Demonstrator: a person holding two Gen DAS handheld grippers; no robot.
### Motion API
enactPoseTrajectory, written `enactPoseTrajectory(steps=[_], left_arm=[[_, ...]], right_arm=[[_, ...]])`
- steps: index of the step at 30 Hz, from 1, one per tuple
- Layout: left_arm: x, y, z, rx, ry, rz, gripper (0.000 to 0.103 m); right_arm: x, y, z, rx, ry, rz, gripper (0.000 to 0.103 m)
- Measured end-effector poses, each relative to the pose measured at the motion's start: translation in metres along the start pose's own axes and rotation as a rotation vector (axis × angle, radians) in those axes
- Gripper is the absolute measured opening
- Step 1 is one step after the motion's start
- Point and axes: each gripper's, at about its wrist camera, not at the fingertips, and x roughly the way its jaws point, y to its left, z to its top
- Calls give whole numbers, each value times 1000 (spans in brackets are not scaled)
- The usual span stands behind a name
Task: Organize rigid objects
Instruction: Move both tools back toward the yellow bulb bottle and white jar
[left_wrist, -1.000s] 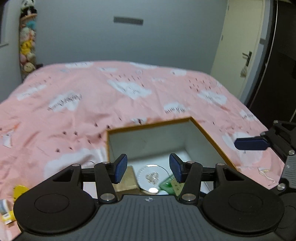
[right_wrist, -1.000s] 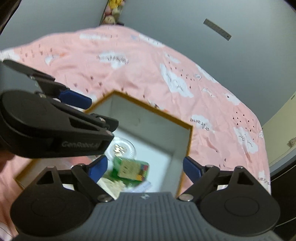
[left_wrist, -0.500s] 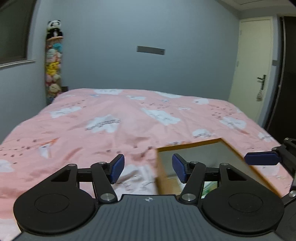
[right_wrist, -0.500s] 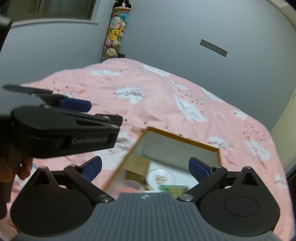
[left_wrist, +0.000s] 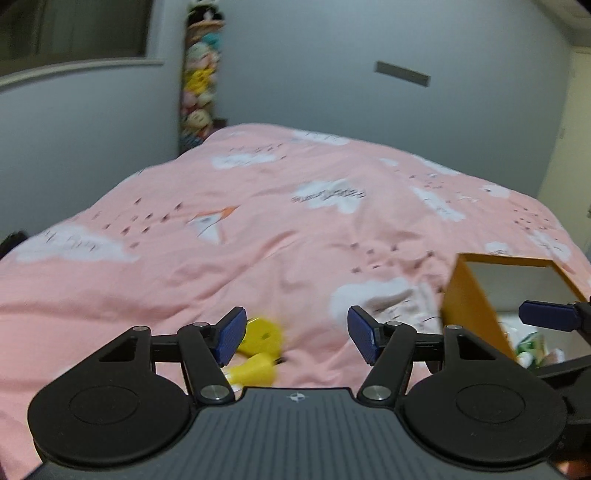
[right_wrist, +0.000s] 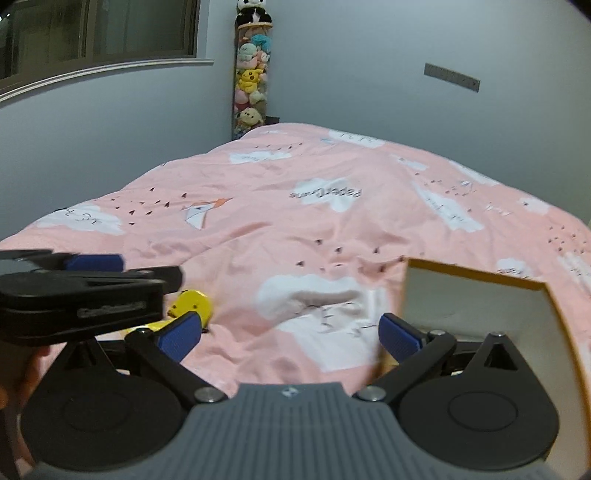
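Note:
A yellow duck-like toy (left_wrist: 262, 347) lies on the pink bedspread, just ahead of my left gripper (left_wrist: 297, 334) and close to its left finger; in the right wrist view the toy (right_wrist: 190, 304) shows beside the left gripper's body (right_wrist: 92, 291). The left gripper stands open with only bedspread between its pads. An orange-edged open box (left_wrist: 469, 306) sits to the right, with green and white items half hidden inside. My right gripper (right_wrist: 290, 334) is wide open and holds nothing, its right finger by the box's near wall (right_wrist: 461, 302).
The pink cloud-print bedspread (right_wrist: 332, 229) fills the middle of both views. A tall column of plush toys (right_wrist: 251, 81) stands in the far corner, with a window (right_wrist: 92, 33) on the left wall. Part of a hand (right_wrist: 22, 376) shows at the lower left.
Both views have swung left, away from the box's inside and onto the bedspread. The box now sits at the right edge, the yellow toy has come into view, and both jaws stand wider.

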Motion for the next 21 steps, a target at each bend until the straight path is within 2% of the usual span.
enactPoseTrajectory(steps=[2,7,10,12,19,21], left_arm=[[2,16,-4,-19,25,11,74],[14,51,-16,-85,130,-53,71],[23,68,-22,-105,157,-22,67],[27,73,-23,-101,168,-16,66],[47,72,-28,-37,184,-49,65],[55,68,-29,1,200,-53,60]], right_arm=[[14,12,-2,1,6,28,100],[44,35,-11,10,42,85,98],[61,46,-17,0,84,121,89],[70,51,-21,-7,106,132,86],[90,48,-29,5,169,137,59],[97,46,-29,3,179,147,54]])
